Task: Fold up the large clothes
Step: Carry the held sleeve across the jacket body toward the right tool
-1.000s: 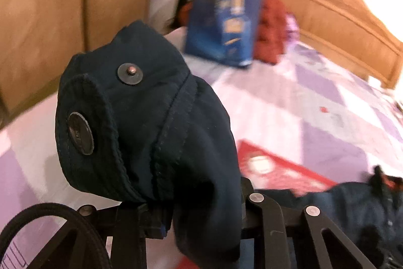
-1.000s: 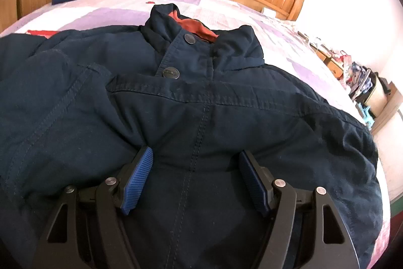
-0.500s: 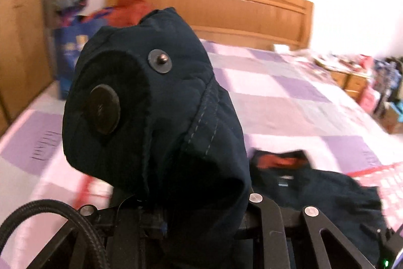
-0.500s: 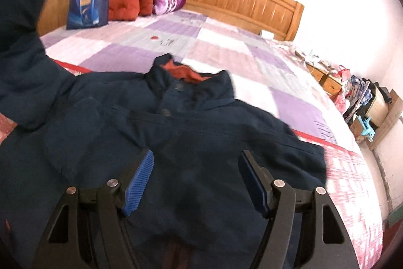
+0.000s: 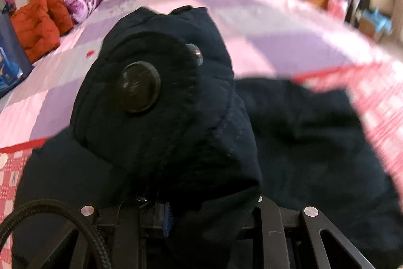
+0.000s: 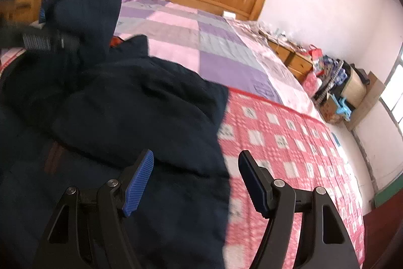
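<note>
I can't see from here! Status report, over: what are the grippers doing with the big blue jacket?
Left gripper shut on jacket cuff, lifted. Right gripper open, empty, above jacket on bed. Nothing blocking the fold.

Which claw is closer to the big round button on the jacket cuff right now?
Left. The left claw is clamped on the navy jacket cuff, with the button just beyond its tips. The right claw is open over the jacket body, with that raised cuff away to its left.
</note>
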